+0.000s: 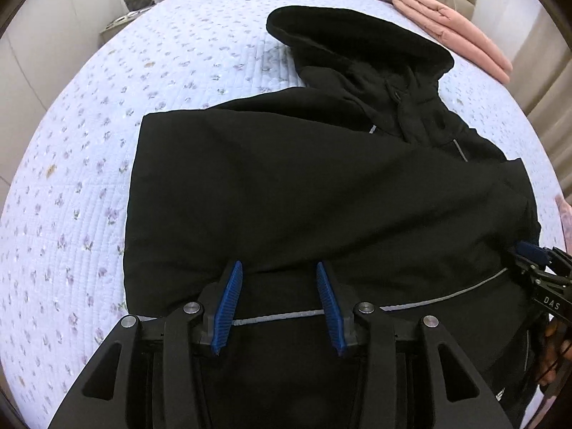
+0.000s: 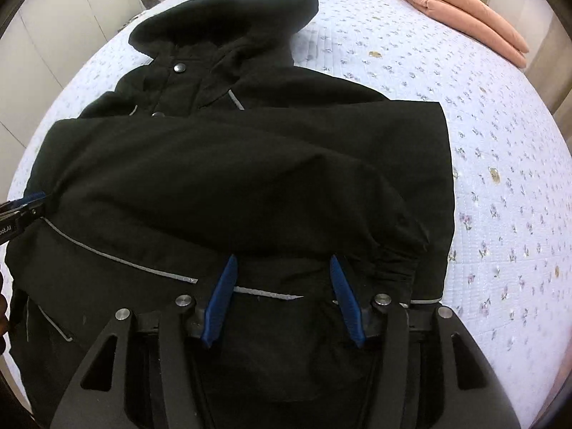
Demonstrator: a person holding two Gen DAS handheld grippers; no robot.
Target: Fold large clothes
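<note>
A large black hooded jacket (image 1: 304, 186) lies on the bed, hood at the far end, both sleeves folded across its front. It also shows in the right wrist view (image 2: 232, 178). My left gripper (image 1: 279, 268) is open just above the jacket's lower part, near a grey reflective stripe (image 1: 279, 316). My right gripper (image 2: 284, 261) is open over the lower part too, at the edge of a folded sleeve. The right gripper also shows at the right edge of the left wrist view (image 1: 536, 261), and the left gripper at the left edge of the right wrist view (image 2: 25, 203).
The bed has a pale quilted cover with small flowers (image 1: 107, 143). A folded pink quilt (image 1: 454, 25) lies at the far right corner, also in the right wrist view (image 2: 461, 7). White cupboards (image 2: 53, 18) stand beyond the bed on the left.
</note>
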